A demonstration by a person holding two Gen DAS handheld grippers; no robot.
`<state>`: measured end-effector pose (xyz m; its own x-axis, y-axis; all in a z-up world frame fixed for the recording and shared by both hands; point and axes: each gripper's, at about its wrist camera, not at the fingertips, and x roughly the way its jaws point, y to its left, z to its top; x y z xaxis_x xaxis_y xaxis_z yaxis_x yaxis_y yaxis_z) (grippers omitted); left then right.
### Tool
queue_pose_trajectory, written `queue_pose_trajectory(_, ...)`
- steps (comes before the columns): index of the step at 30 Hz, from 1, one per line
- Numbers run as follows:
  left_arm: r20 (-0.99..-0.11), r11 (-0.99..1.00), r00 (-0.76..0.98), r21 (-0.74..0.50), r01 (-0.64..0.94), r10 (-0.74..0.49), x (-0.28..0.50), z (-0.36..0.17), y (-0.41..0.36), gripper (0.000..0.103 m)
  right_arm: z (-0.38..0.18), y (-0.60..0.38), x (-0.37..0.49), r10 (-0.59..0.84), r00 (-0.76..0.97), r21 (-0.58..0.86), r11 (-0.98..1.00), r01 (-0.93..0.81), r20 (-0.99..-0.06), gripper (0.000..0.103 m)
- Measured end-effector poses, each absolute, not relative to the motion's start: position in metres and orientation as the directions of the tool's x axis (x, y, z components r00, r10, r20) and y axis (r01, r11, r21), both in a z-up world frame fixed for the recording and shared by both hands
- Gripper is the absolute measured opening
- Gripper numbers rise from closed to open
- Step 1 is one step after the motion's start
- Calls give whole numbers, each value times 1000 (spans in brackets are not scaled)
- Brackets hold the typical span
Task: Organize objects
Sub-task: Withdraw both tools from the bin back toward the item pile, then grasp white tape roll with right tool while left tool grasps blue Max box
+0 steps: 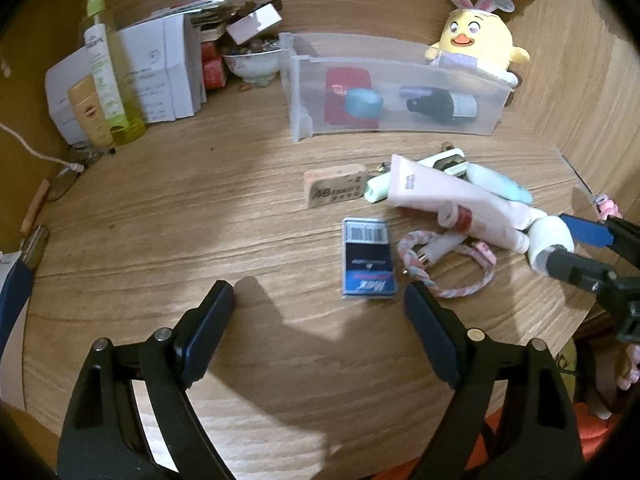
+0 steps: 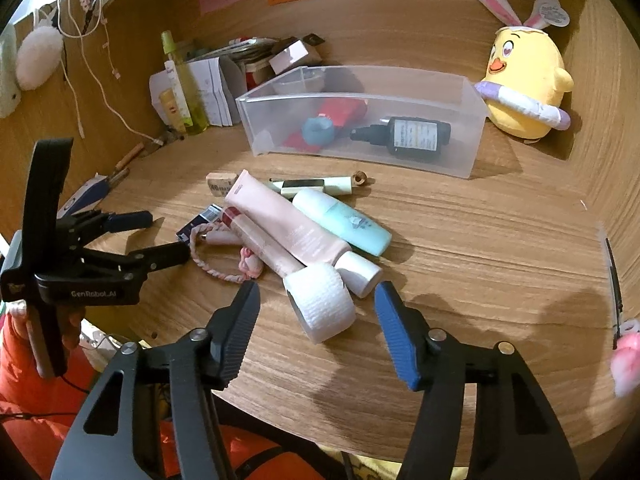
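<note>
A clear plastic bin (image 2: 472,136) (image 1: 296,92) stands at the back of the wooden desk and holds a dark bottle (image 2: 416,136), a blue ring (image 2: 318,130) and a red item (image 2: 340,114). In front lies a pile: a pink tube (image 2: 288,224) (image 1: 440,196), a mint bottle (image 2: 344,222), a white tape roll (image 2: 324,304) (image 1: 548,240), a braided hair tie (image 1: 452,268), a blue card (image 1: 368,260) and an eraser (image 1: 334,190). My right gripper (image 2: 316,308) is open, its fingers on either side of the tape roll. My left gripper (image 1: 320,304) is open and empty, just left of the card.
A yellow plush chick (image 2: 524,88) sits at the back right. Boxes, a green spray bottle (image 1: 102,60) and a bowl (image 1: 254,62) crowd the back left. A pen-like item (image 2: 316,186) lies behind the pile. Wooden walls close in the desk.
</note>
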<state>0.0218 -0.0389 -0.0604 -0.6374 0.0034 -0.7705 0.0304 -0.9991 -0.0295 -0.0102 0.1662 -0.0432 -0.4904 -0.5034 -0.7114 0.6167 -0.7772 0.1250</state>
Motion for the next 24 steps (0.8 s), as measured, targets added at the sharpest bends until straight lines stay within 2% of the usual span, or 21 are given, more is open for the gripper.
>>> queue_pose_trajectory(2, -768, -1000, -641, -12, 22, -4, 18, -60, -35, 78, -45, 166, -11, -503, -487, 127, -777, 616, -714, 52)
queue_pose_trajectory(5, -761, -1000, -648, -11, 2, 7, 14, -59, -32, 67, -46, 166, -12, -501, -486, 130, -779, 613, -716, 40)
queue_pose_trajectory(9, -762, -1000, -647, -13, -28, 28, 8, -58, -28, 60, -45, 167, -14, -513, -481, 148, -778, 611, -711, 31)
queue_pose_trajectory(12, -759, -999, -650, -16, -35, 35, 2, -58, -28, 52, -42, 170, -14, -514, -495, 145, -782, 607, -700, 30)
queue_pose_trajectory(14, -757, -999, -653, -17, -35, 36, 1, -57, -29, 39, -40, 172, -14, -517, -500, 146, -783, 605, -695, 30)
queue_pose_trajectory(17, -755, -999, -655, -21, -26, 33, 1, -57, -32, 27, -37, 175, -16, -521, -505, 155, -785, 600, -688, 29)
queue_pose_trajectory(18, -755, -999, -655, -27, -23, 35, 2, -57, -34, 27, -36, 177, -17, -523, -506, 160, -787, 597, -685, 29)
queue_pose_trajectory(20, -755, -999, -655, -38, -11, 36, 4, -57, -37, 27, -33, 179, -19, -525, -509, 164, -788, 593, -682, 22)
queue_pose_trajectory(24, -754, -998, -656, -65, 13, 40, 8, -55, -45, 27, -28, 182, -23, -526, -527, 163, -794, 586, -668, 22)
